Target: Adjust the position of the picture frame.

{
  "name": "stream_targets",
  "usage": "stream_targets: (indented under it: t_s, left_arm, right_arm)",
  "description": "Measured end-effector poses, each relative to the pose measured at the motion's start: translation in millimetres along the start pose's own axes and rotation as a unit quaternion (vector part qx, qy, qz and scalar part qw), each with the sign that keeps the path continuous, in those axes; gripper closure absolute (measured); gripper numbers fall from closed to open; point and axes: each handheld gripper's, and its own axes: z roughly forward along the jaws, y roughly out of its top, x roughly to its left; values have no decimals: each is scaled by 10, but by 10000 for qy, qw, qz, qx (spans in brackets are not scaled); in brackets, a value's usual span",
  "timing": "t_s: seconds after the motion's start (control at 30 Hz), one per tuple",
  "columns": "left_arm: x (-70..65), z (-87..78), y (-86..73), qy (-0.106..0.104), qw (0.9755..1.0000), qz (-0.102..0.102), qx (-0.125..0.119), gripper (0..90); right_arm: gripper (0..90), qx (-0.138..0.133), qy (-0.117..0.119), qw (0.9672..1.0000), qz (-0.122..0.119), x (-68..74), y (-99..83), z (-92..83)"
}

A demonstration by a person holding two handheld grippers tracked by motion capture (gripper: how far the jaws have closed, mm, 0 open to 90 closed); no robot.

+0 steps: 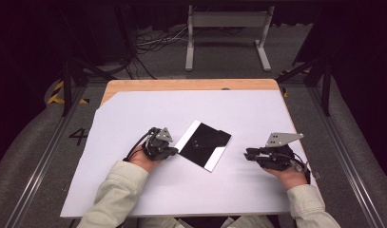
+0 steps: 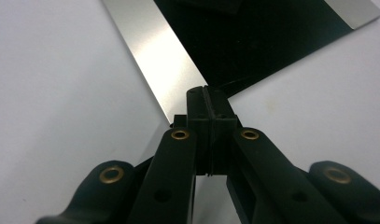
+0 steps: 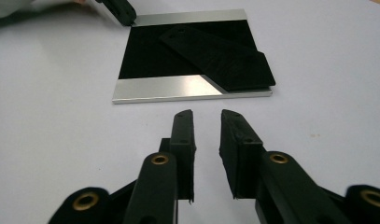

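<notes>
Right hand-held gripper (image 3: 206, 114) slightly parted, empty; left hand-held gripper (image 2: 207, 91) closed at plate (image 2: 253, 42) corner.

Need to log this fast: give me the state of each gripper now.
Left gripper: shut, tips at the corner of the black plate, holding nothing visible.
Right gripper: open, empty, short of the plate.

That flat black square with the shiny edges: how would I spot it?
Find the white sheet covering the table. Near its middle, between the two grippers, lies a flat square plate, turned diamond-wise. Nothing else there is black with silver strips along two opposite sides.
</notes>
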Motion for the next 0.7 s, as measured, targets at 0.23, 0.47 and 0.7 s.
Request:
stream_targets:
  t_s: [0.23, 0.47, 0.7]
  left_arm:
    - [18, -65, -28, -126, 9995, -46, -279, 900]
    - [14, -189, -120, -338, 9983, 95, -455, 900]
    - [37, -252, -161, -358, 9979, 45, -533, 900]
  right_arm:
    - [893, -23, -90, 10000, 15, -19, -3, -21]
    - [895, 63, 37, 9999, -125, -55, 69, 75]
    - [895, 133, 79, 9997, -200, -171, 188, 201]
